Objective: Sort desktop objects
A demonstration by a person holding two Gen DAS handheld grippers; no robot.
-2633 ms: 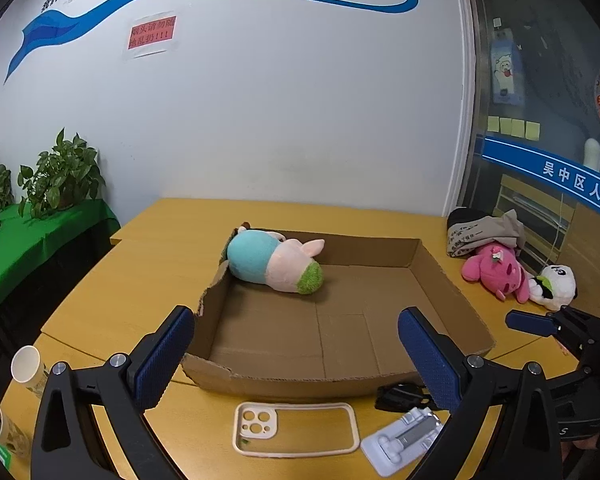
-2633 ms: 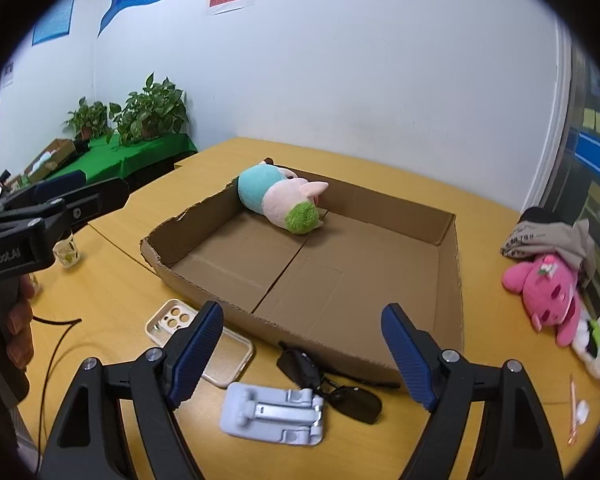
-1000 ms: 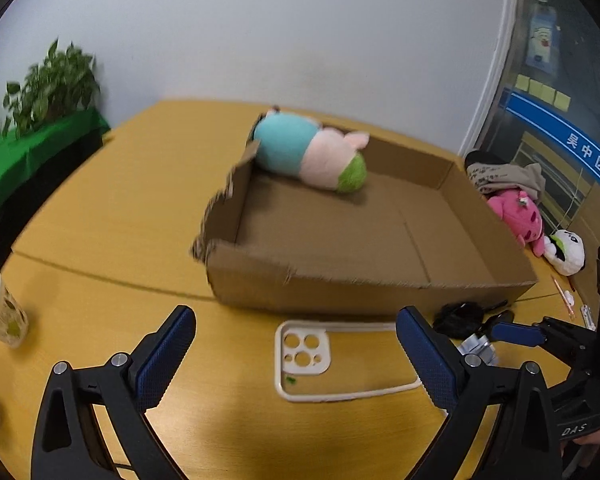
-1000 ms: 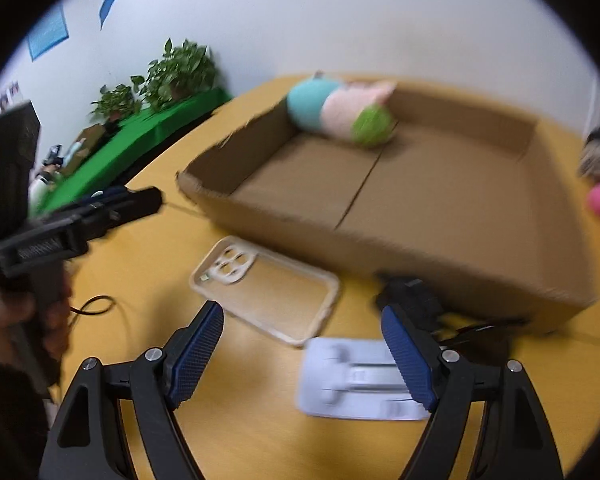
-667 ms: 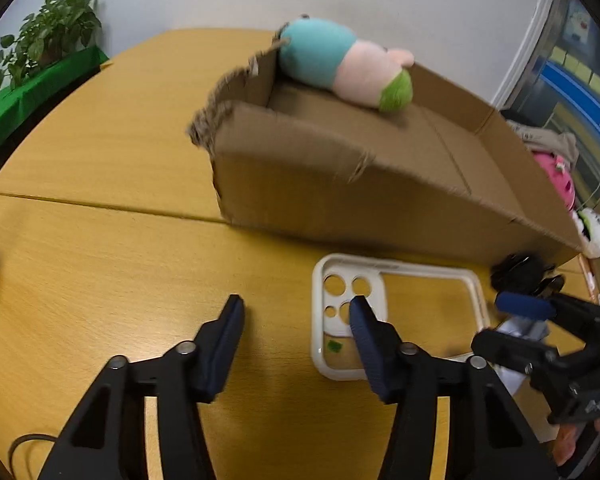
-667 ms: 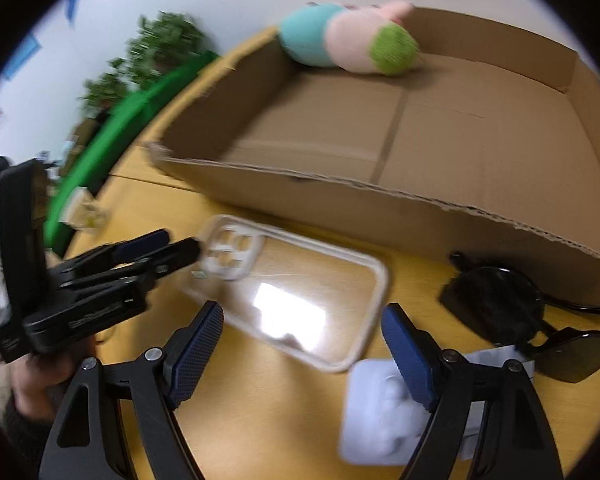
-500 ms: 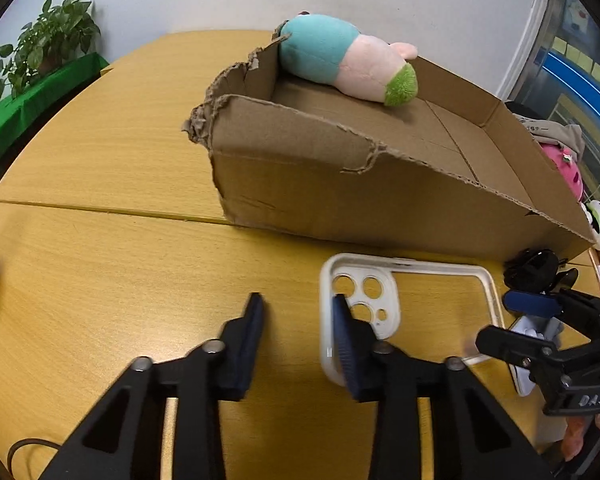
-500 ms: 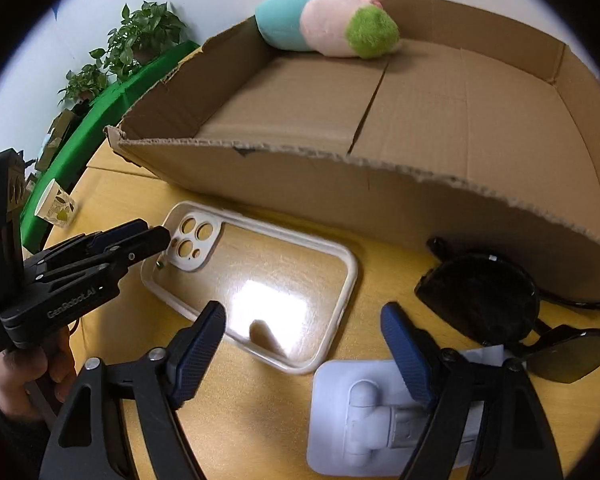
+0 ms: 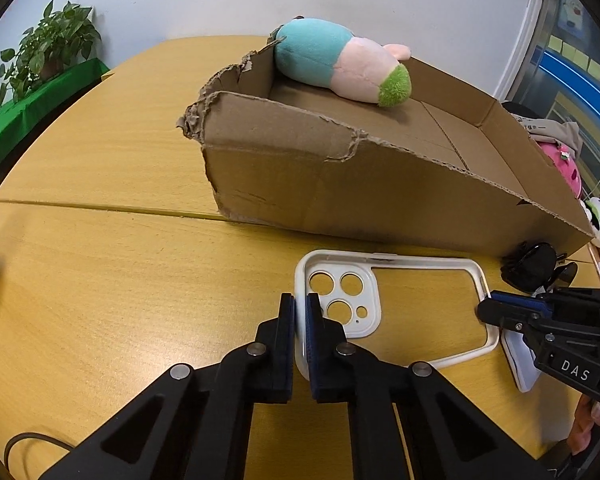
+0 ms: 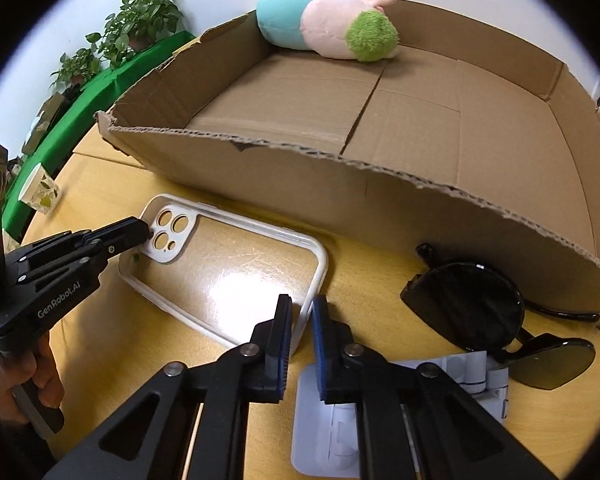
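Left gripper [image 9: 299, 312], black frame with blue pads: jaws just closed, clamped on the camera-cutout end rim of the white-rimmed clear phone case [image 9: 388, 304].

Right gripper [image 10: 301, 320], same build: jaws just closed, pinching the opposite end rim of the same case, which lies flat on the yellow wooden table [image 9: 112, 280] between the two tools, just in front of the box.

White plastic folding stand [image 10: 472, 376]: flat on the table beside the right gripper, partly under its frame.

Black sunglasses [image 10: 480, 308]: folded, lying against the stand's far edge, close to the box's front wall.

Shallow brown cardboard box [image 9: 340, 184] with torn rims: open-topped, behind the case.

Plush toy in teal, pink and green [image 10: 324, 24]: lying on its side in the box's far left corner.

Patterned paper cup [image 10: 40, 192]: on the table's left edge, well apart from the case.

Pink plush toy [image 9: 564, 168]: outside the box, to its right.

Potted green plants [image 9: 56, 48]: on a green-covered surface at far left.
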